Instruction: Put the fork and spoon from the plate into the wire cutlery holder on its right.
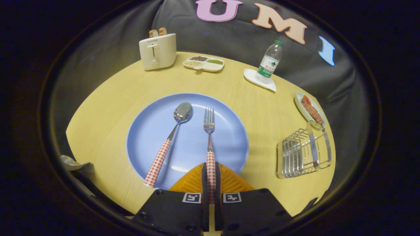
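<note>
A blue plate (226,137) lies on the yellow table just ahead of my fingers. On it rest a spoon (170,137) with a red-checked handle, to the left, and a fork (209,131) with the same handle, in the middle, tines pointing away. My gripper (210,177) is shut on the fork's handle, with both fingers pressed against its sides. The fork still lies along the plate. The wire cutlery holder (303,152) stands on the table to the right of the plate, apart from it.
Beyond the plate stand a cream toaster (158,50), a divided snack dish (204,63) and a water bottle (269,62) on a white coaster. A small dish of food (310,109) sits behind the wire holder, near the table's right edge. Crumpled cloth (73,164) lies at the left edge.
</note>
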`<act>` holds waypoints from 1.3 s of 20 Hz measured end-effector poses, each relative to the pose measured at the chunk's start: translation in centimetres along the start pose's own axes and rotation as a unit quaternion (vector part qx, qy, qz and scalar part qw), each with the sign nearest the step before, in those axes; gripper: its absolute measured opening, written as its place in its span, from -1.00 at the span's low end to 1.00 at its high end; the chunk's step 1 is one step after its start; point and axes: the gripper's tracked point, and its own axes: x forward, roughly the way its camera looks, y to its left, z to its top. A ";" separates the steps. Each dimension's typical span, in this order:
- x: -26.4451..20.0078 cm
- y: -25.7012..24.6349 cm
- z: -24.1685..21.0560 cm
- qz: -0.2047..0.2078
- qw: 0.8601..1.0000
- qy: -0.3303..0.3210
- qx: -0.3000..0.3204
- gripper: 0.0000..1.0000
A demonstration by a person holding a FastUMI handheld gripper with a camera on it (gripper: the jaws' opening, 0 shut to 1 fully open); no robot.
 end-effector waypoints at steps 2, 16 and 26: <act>-0.5 -0.5 0.2 0.003 1.000 0.001 -0.003 -0.81; -5.6 -7.7 2.8 0.035 0.999 0.001 -0.024 -0.81; -9.0 -15.9 1.7 0.051 0.994 0.043 -0.084 -0.81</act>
